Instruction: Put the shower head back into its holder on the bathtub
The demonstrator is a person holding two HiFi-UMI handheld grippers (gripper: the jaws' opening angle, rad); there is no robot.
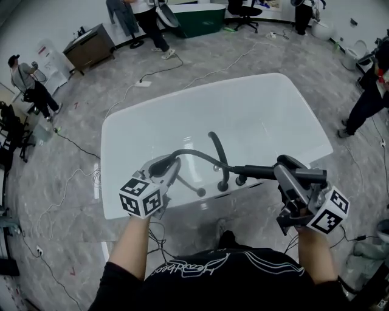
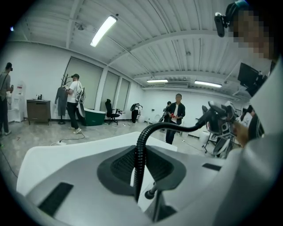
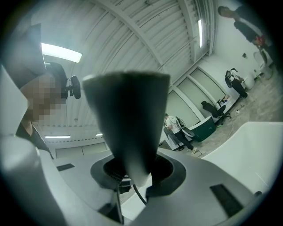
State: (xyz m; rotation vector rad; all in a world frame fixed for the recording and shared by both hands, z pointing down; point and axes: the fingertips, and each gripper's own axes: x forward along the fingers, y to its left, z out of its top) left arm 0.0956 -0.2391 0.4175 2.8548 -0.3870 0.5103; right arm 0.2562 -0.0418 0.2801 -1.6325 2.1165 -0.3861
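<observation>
A white bathtub fills the middle of the head view. A dark curved faucet and small knobs stand on its near rim. My right gripper is shut on the dark shower head, which lies level above that rim. In the right gripper view the shower head fills the space between the jaws of the right gripper. A black ribbed hose runs from it to my left gripper. In the left gripper view the hose rises between the jaws of the left gripper, which are closed on it.
Several people stand around the room. A green tub and an office chair are at the back, and a wooden cabinet stands at the back left. Cables trail over the grey floor left of the bathtub.
</observation>
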